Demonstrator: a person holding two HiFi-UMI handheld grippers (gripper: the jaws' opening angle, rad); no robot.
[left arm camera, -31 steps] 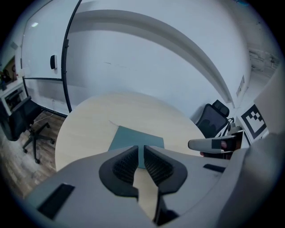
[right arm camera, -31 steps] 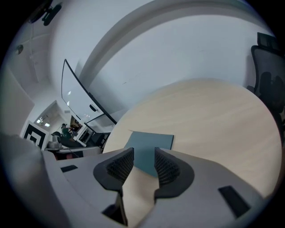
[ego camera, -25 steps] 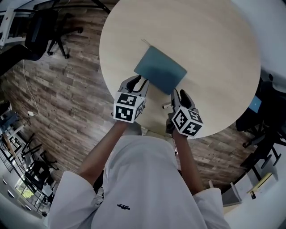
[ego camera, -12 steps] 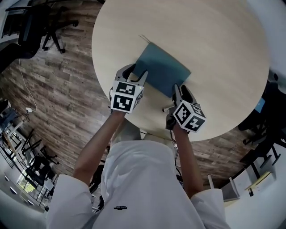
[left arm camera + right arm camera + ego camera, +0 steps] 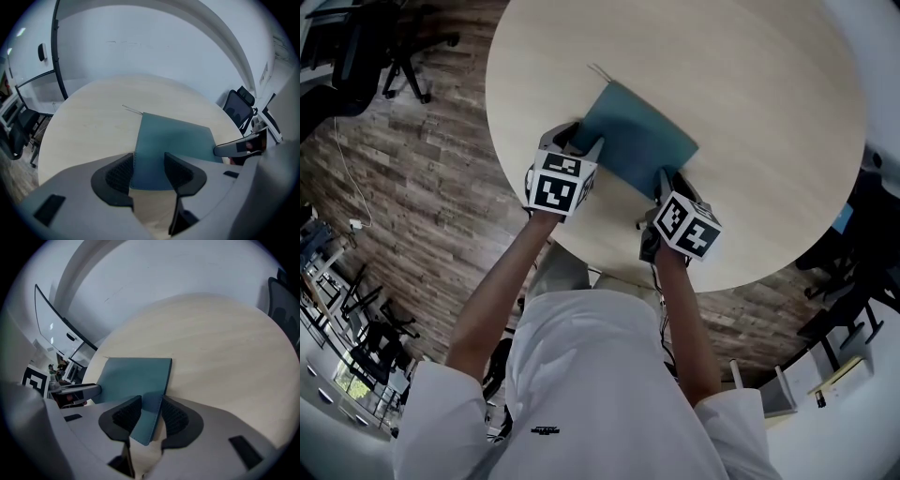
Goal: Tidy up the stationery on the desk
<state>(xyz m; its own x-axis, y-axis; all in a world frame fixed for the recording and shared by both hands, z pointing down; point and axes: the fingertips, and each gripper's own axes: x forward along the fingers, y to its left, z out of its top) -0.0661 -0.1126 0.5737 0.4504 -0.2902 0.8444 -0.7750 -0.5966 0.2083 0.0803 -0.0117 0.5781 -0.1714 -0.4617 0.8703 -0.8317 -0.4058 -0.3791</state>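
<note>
A round, pale wooden table (image 5: 769,94) stands on a floor of dark wood planks (image 5: 422,169), with a black office chair (image 5: 356,47) at the far left of the head view; the left gripper (image 5: 581,145) sits at the table's near left, its marker cube towards the person; in the left gripper view its jaws stand spread, and the near left corner of a teal notebook (image 5: 173,140) reaches into the gap between them, with neither pad pressing on it as far as that view shows; the notebook (image 5: 637,141) lies on the table between the two grippers, turned at an angle, and a thin pale strand (image 5: 598,72) sticks out from its far left corner onto the tabletop; the right gripper (image 5: 670,183) is at the notebook's near right corner; in the right gripper view (image 5: 151,416) its jaws are drawn close and pinch that corner of the cover (image 5: 133,376), the teal edge filling the narrow gap and running on past the pads towards the camera; the person's white shirt (image 5: 591,375) fills the near part of the head view
</note>
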